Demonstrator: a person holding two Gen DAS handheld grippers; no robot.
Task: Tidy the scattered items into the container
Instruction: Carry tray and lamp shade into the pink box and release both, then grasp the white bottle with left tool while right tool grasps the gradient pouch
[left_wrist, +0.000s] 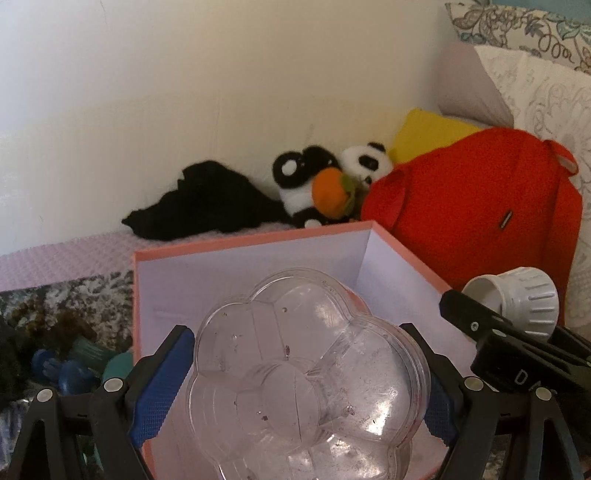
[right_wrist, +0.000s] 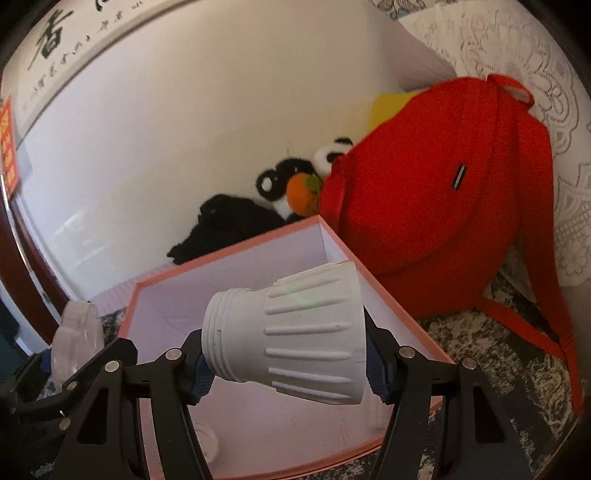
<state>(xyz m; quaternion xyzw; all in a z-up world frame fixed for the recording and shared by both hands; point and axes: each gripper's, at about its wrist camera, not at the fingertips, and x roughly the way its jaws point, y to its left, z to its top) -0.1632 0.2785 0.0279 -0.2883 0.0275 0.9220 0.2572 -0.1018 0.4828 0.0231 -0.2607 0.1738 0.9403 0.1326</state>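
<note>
Clamped between the blue pads of the left gripper: clear flower-shaped plastic container, jaws spread wide around its scalloped sides, pads pressing on both flanks. Held over the near edge of the pink box, partly above the pale interior of the box.

Gripped in the right gripper — white ribbed plastic fitting, lying on its side across the jaws, threaded narrow end toward the left pad, flared wide end against the right pad, jaws a good way apart to span it. Hangs above the open pink box, over its near half. In the left wrist view the same white fitting shows just past the right wall of the box, pinched in the black fingers of the right gripper.

Inside the pink box, near its front left corner, a small pale round object — too blurred to identify.

Behind the pink box, against the wall: black cloth, then a panda plush with an orange plush fruit in front of it. To the right of the box, touching its far corner: red backpack, with a yellow cushion behind it. Left of the box, on the patterned bedding: some blue and teal items, unclear.
</note>
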